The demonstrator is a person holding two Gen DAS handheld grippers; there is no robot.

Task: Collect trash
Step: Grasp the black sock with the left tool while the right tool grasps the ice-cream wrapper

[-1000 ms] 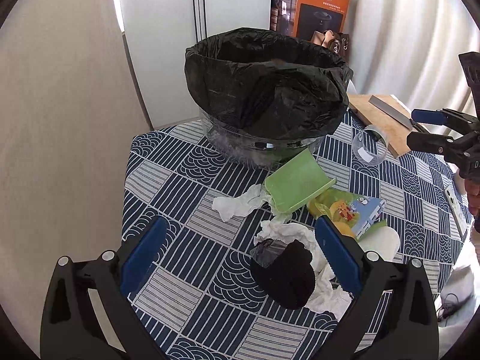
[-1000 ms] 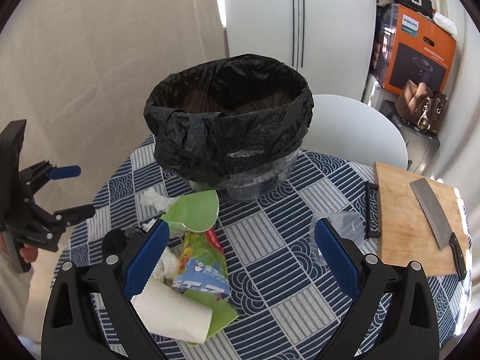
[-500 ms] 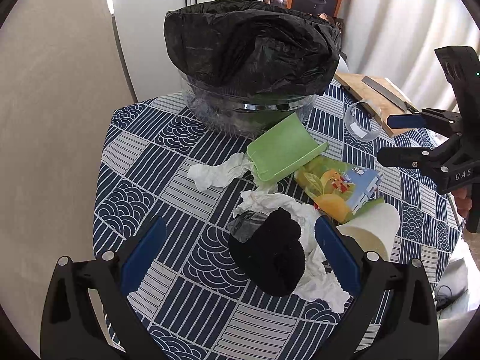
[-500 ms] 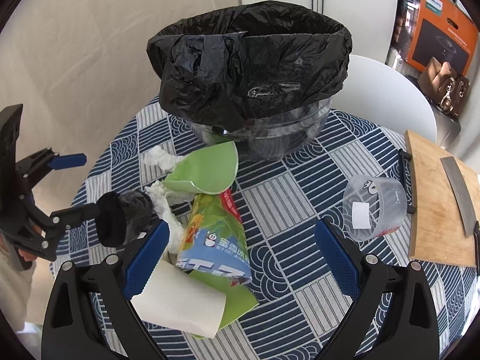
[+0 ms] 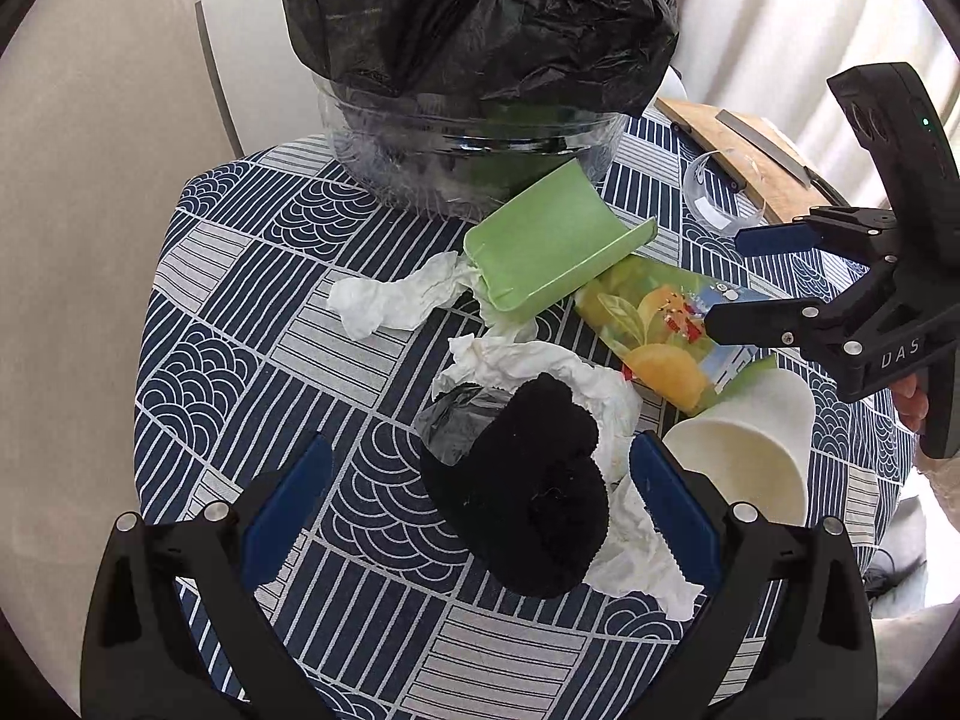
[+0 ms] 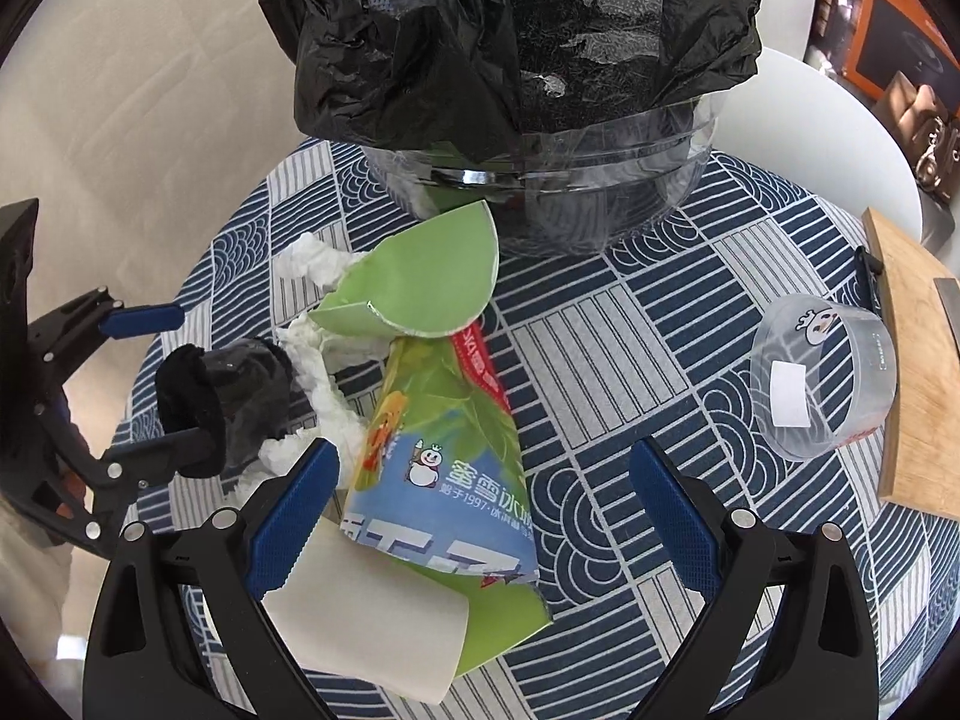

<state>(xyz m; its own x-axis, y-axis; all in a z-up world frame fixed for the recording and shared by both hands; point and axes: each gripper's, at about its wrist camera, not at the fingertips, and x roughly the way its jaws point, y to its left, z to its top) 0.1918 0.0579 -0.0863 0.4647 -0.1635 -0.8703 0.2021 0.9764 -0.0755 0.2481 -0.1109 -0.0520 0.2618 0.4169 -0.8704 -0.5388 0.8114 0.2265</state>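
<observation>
The trash lies in a heap on the patterned tablecloth (image 5: 252,324) in front of the bin (image 5: 480,30) with its black liner: a black sock (image 5: 528,498) on crumpled tissue (image 5: 600,402), a green cup half (image 5: 546,240), a printed drink cup (image 6: 444,450) and a white paper cup (image 5: 744,456). The left gripper (image 5: 477,504) hangs over the sock, fingers spread wide — holding nothing. The right gripper (image 6: 480,516) is likewise spread, empty, over the printed cup — a clear tub (image 6: 822,378) sits by the cutting board (image 6: 918,378).

Bright, even daylight; soft shadows; sharp focus; fisheye bending, dark vignette at corners.
</observation>
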